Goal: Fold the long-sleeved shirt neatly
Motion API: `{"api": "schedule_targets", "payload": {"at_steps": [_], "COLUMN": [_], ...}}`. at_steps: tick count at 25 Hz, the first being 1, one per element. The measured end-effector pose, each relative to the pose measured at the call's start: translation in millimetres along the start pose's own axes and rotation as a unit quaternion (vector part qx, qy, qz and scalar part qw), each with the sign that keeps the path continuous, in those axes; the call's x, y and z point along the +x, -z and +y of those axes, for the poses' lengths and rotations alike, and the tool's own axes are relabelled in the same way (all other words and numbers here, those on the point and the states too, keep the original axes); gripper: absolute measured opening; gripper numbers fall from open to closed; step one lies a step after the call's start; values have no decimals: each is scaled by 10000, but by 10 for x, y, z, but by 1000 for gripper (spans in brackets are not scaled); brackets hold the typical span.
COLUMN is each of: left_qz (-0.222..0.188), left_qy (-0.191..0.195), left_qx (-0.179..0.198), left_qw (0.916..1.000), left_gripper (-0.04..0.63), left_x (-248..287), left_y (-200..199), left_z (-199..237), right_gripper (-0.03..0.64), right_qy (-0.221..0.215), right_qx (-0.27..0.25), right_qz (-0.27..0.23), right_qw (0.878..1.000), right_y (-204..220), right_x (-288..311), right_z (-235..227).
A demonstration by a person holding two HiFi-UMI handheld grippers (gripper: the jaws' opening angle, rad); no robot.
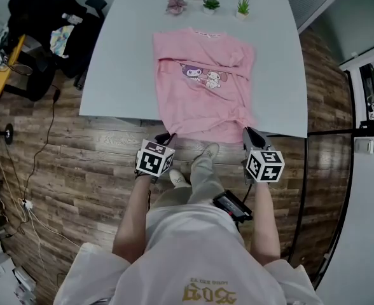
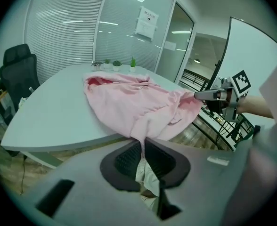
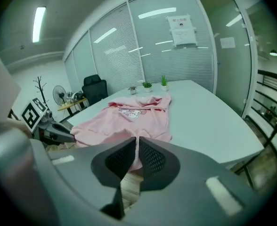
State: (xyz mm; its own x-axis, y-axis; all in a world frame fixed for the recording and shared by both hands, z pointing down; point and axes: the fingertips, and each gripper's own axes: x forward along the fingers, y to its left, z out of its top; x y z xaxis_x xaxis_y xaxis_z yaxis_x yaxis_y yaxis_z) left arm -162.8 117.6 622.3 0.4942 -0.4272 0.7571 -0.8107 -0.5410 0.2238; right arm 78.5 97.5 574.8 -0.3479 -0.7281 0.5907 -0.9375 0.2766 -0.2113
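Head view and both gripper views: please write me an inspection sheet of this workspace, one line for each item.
Surface: white table, carrying the shirt and some plants.
Job's things: pink shirt, print side up, its near hem past the table's near edge.
Clutter: small potted plants in a row at the far edge.
Grippers: left gripper and right gripper, jaws of each shut on the shirt's hem.
Cables: black cable trailing over the floor at the left.
Surroundings: black office chair, wooden floor, glass wall with blinds.
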Motion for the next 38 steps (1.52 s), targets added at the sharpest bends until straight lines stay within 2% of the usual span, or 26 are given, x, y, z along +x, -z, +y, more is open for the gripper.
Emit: {"api": "schedule_targets", "payload": {"at_steps": [5,11,17,23,32,38], "left_qz": [-319,-701,-994,-1158,-1535,-1639], "left_qy": [-77,-71,-157,-36,21,-4], "left_qx": [-63,-359,-498,-382,-262,-283], "left_qw": [9994,9969,9937,9925,9878,9861], "left_gripper": [28,27,28,28,29,29], "left_x": [-294,-639,-921,-1145,-1476,-1463], "left_y": [-108,-212,-239,-298,-495,-715], "left_z": [62,203,267,199,216,314], "right_gripper": [32,34,34,34,34,34], "right_qy": [-308,-489,-700,-616,-763,-787], "right_qx": [448,560,600,302,478,438], "right_qz": [-313,-552,-567,-615,-1237,-1345], "right_qw": [9980,9957,9941,9958,9882,9868], "right_y": [-122,-231,-168,-164,-540,-824], "right_x": [-194,-427,-627,-821,-1069,-955], "right_z": [131,319,507,558,692,649]}}
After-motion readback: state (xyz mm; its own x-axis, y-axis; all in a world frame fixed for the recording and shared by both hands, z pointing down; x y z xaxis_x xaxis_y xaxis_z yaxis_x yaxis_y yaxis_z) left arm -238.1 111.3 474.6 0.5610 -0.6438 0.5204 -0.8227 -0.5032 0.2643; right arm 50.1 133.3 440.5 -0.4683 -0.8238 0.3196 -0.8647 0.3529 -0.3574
